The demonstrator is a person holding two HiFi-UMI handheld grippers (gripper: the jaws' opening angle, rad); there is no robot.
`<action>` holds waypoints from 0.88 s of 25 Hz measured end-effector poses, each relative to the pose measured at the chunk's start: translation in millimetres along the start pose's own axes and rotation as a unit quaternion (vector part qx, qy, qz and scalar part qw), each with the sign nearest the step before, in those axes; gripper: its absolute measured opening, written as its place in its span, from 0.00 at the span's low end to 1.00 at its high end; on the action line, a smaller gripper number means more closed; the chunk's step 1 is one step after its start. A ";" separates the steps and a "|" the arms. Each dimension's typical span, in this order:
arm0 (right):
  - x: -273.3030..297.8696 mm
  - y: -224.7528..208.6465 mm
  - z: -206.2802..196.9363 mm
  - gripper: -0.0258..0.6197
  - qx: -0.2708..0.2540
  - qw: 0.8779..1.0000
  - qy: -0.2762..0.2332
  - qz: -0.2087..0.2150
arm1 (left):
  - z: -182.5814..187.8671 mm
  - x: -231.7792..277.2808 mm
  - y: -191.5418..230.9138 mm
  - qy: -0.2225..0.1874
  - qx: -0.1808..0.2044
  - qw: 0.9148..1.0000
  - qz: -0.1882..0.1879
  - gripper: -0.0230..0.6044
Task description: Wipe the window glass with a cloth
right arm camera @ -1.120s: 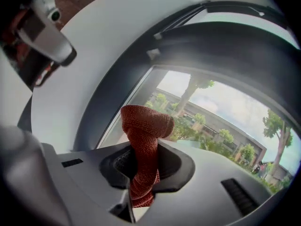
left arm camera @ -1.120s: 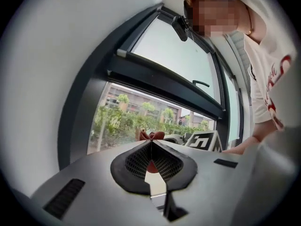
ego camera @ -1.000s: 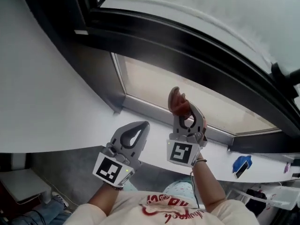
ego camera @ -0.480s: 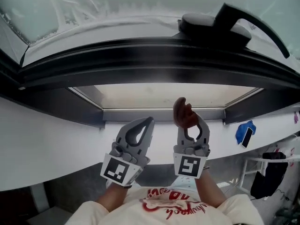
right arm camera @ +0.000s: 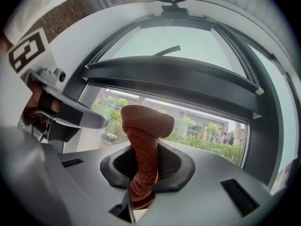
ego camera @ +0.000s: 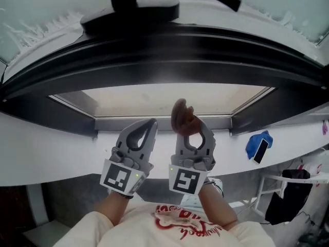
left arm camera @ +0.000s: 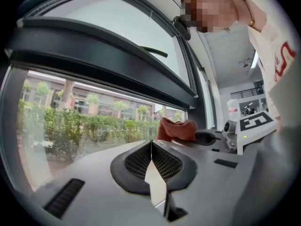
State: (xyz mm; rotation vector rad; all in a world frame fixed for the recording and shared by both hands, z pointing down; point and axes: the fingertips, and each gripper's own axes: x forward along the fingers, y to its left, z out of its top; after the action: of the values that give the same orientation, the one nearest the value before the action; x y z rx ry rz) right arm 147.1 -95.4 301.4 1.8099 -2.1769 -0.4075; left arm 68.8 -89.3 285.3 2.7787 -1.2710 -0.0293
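A rust-red cloth (ego camera: 182, 117) (right arm camera: 143, 149) is pinched between the jaws of my right gripper (ego camera: 191, 127) (right arm camera: 146, 161), its bunched top sticking up past the fingertips. The same cloth (left arm camera: 176, 129) shows to the right in the left gripper view. My left gripper (ego camera: 145, 130) (left arm camera: 151, 152) is shut with nothing in it, right beside the other one. Both point at the lower window glass (ego camera: 154, 99) (right arm camera: 207, 126) (left arm camera: 84, 126), held a short way in front of it. Above it runs a dark frame bar (ego camera: 164, 60), with an upper pane and a black handle (ego camera: 139, 6).
A white sill (ego camera: 46, 148) runs under the glass. On it at the right lies a blue object with a dark phone-like thing (ego camera: 258, 147). A white rack with dark cloth (ego camera: 290, 189) stands low at the right. Trees and buildings show outside.
The head view has swung from the window's left corner to face the lower pane squarely. Both grippers stay side by side and have shifted slightly left in view; the cloth remains gripped.
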 end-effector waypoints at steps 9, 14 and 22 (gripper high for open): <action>-39.3 -112.3 40.5 0.16 0.015 0.999 -0.024 0.040 | 84.3 35.2 -91.0 -0.049 0.013 0.995 0.086 0.07; -62.5 -132.5 59.0 0.16 -0.006 1.000 -0.024 -0.010 | 102.1 23.7 -108.5 -0.066 -0.010 0.997 0.046 0.07; -132.1 -72.4 75.8 0.16 0.023 0.999 -0.003 -0.039 | 96.9 -40.9 -133.6 -0.020 -0.008 0.999 -0.037 0.07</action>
State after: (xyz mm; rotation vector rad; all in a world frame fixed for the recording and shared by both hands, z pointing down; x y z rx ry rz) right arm 206.3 24.7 198.9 1.9254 -2.1412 -0.3837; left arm 137.6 21.8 176.5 2.8240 -1.1690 -0.0989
